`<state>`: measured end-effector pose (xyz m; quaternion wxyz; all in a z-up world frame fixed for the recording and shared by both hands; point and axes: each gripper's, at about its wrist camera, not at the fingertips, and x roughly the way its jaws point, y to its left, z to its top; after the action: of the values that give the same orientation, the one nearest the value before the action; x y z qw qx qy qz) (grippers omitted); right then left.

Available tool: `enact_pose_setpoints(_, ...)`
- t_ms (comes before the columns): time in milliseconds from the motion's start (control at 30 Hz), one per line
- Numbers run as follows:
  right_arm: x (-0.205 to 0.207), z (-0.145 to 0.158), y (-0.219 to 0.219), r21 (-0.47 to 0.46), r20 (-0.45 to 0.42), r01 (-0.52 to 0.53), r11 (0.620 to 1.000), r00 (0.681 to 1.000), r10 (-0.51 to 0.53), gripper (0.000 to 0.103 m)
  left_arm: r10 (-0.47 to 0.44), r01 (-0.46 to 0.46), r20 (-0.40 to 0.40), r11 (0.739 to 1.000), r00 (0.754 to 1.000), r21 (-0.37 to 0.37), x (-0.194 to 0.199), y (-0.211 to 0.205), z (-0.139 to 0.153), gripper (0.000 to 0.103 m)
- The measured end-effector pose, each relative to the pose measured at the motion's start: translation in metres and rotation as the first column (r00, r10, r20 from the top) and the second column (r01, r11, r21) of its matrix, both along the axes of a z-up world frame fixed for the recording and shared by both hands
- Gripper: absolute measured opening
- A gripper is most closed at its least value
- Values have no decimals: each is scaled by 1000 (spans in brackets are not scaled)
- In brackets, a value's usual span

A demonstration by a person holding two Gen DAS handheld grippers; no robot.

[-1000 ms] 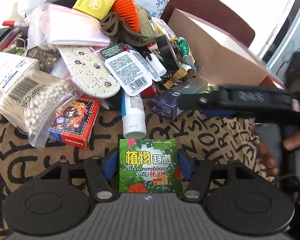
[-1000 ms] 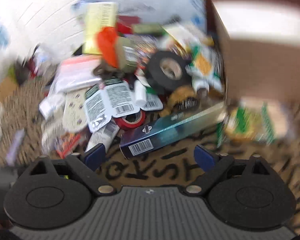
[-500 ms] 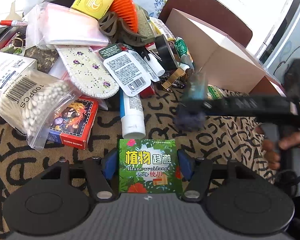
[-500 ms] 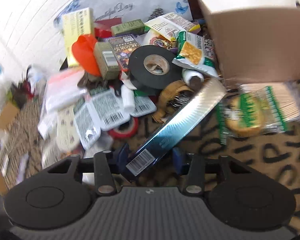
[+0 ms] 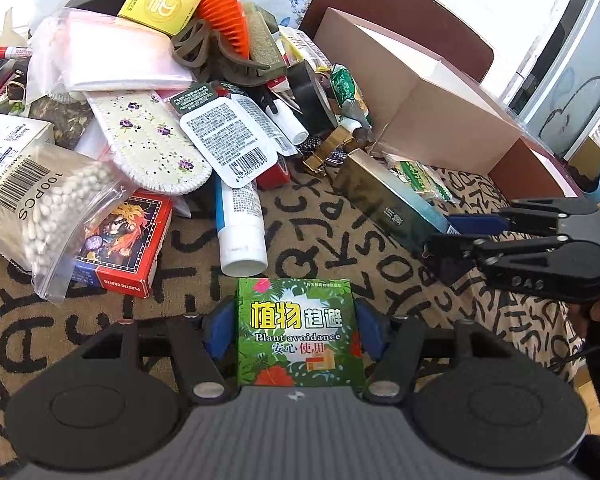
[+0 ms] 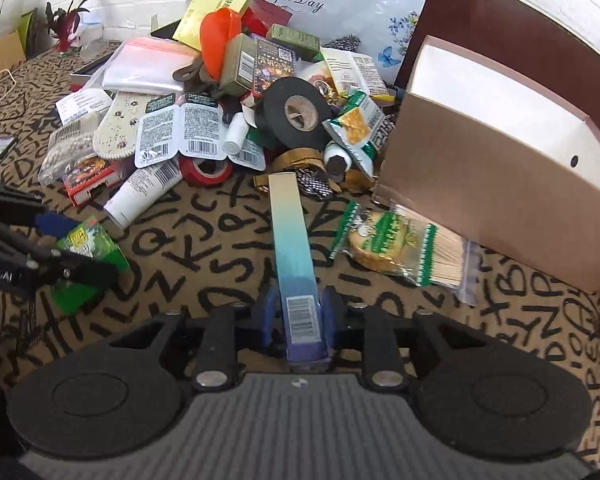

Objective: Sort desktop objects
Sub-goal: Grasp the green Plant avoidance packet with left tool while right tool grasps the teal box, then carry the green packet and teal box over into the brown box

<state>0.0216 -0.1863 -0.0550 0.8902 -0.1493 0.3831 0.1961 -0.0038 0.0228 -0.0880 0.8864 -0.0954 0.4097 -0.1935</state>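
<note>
My left gripper [image 5: 296, 330] is shut on a green "Plant avoidance" box [image 5: 298, 332], held above the letter-patterned cloth; the box also shows at the left of the right wrist view [image 6: 88, 256]. My right gripper [image 6: 298, 320] is shut on the near end of a long teal-to-gold box [image 6: 294, 248] that points away toward the pile. In the left wrist view the long box [image 5: 388, 200] and the right gripper [image 5: 452, 232] are at the right. A heap of mixed desktop objects [image 6: 228, 92] lies behind.
An open brown cardboard box [image 6: 500, 160] stands at the right. A cookie packet [image 6: 380, 240] and toothpicks bag [image 6: 448, 256] lie before it. Black tape roll [image 6: 296, 114], red tape [image 6: 206, 168], white tube [image 5: 240, 224], card deck [image 5: 120, 248] and cotton swabs [image 5: 40, 208] edge the pile.
My right gripper closed on the long teal box and turned it to point straight ahead, lifted off the cloth. My left gripper kept hold of the green box, almost still.
</note>
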Motion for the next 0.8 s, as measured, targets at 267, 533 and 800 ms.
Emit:
enact_pose_setpoints(267,8,-3,2,-12,15,24,1000,1000,-24,41,-16,16,1,1000,1000,20,4,-3,0,65)
enact_pose_setpoints(533,21,-8,10,-7,9,-15,1000,1000,15,40,-32,32,-7,999,999,39,5,-4,2,64)
enact_pose_setpoints(800,34,-19,16,-14,-34,-52,999,998,52,32,-62,62,3,993,998,104,5,-13,2,64)
